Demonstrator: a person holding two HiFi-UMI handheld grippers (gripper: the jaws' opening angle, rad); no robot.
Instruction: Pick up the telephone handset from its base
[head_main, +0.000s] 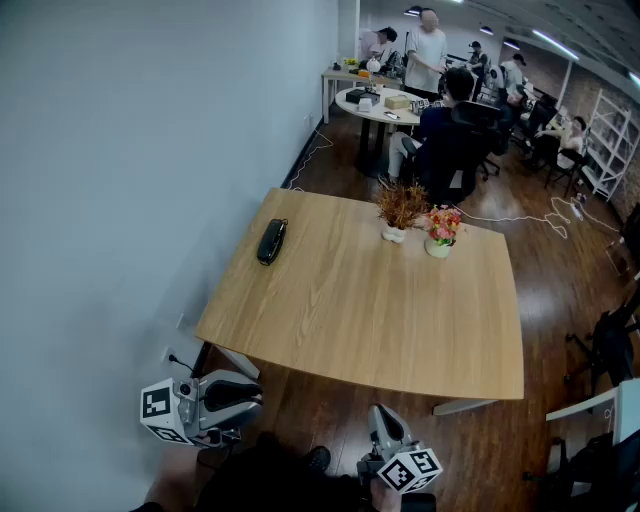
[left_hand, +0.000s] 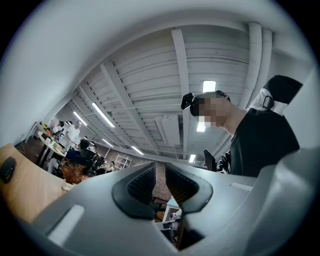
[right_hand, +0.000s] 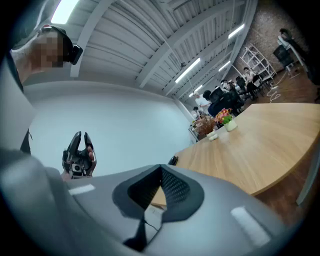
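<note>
Black phone (head_main: 271, 241): lies flat on the table near its far left corner, close to the left edge, long side pointing away from the person; handset and base cannot be told apart at this size
Same phone, gripper views: a small dark shape on the table top at the far left of the left gripper view (left_hand: 7, 169), and by the table's edge just above the jaws in the right gripper view (right_hand: 173, 160)
Wooden table (head_main: 400, 330): light, with a curved near edge, mostly bare
Dried plant (head_main: 400, 208): brown, in a small white pot near the far edge, well apart from the phone
Flowers (head_main: 442, 226): pink and orange, in a pot just beside the dried plant
Left gripper (head_main: 256, 396): held low off the table's near left corner, well apart from the phone; jaws drawn together, nothing between them
Right gripper (head_main: 381, 413): below the near edge, also well short of the phone; jaws pressed together and empty
Wall (head_main: 120, 150): pale grey, along the table's left side
Floor (head_main: 560, 290): dark wood
People (head_main: 428, 50): several at other tables far behind
</note>
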